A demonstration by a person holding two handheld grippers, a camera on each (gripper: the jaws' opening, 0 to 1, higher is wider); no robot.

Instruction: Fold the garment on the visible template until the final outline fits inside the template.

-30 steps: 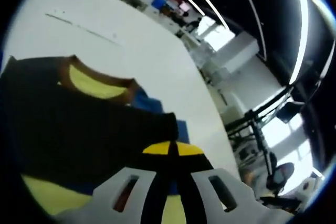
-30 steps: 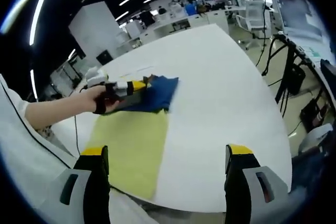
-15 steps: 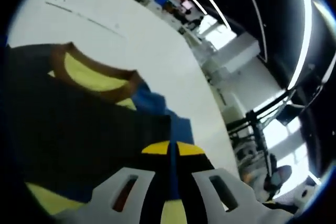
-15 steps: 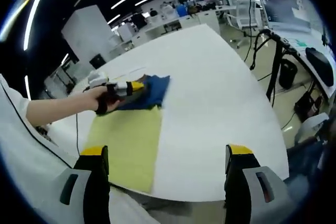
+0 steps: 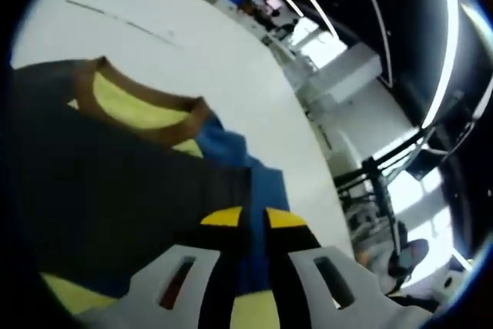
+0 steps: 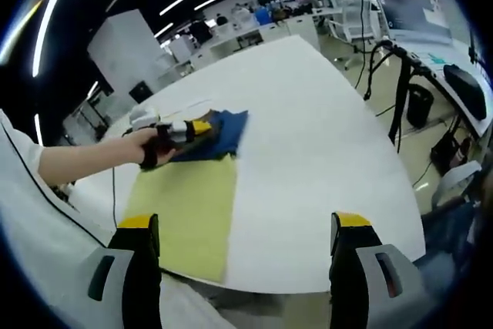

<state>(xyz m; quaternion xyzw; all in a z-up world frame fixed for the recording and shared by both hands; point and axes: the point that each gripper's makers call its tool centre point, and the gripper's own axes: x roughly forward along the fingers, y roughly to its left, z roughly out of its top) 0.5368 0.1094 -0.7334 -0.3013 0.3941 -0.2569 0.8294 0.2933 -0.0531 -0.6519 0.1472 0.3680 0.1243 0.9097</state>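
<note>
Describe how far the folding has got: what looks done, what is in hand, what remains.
Looks done: the garment is a small bundle at the far end of the yellow template, its right edge apparently overhanging. In hand: the left gripper has its fingers nearly together on the blue cloth; the right gripper hangs open above the table. Left: bring that edge inside and let go.

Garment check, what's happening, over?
Left gripper nearly shut on garment. Right gripper open, empty. Garment bunched at template end. Nothing blocking.
</note>
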